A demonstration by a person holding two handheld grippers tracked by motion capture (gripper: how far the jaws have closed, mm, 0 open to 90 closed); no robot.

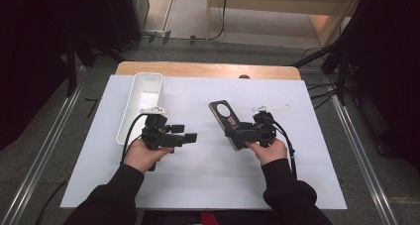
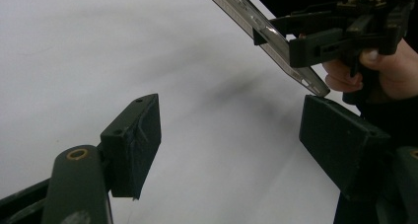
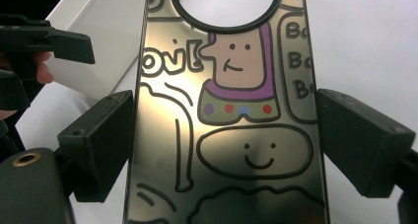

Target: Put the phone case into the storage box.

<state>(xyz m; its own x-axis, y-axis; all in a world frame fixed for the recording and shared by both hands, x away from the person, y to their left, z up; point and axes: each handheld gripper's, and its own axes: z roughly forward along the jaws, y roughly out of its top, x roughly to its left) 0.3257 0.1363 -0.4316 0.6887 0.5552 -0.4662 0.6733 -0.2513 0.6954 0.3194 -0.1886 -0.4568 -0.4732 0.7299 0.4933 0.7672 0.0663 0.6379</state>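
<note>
Though glossy, flat cartoon-printed phone case (image 3: 231, 110)

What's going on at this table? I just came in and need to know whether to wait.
A person holds a two-jaw gripper in each hand over a white-covered table. The right gripper has its jaws closed on the long edges of a glossy dark phone case with cartoon drawings and a round camera hole, held above the table. The left gripper is empty, jaws open and aimed towards the case. A long white plastic tray lies at the far left.
</note>
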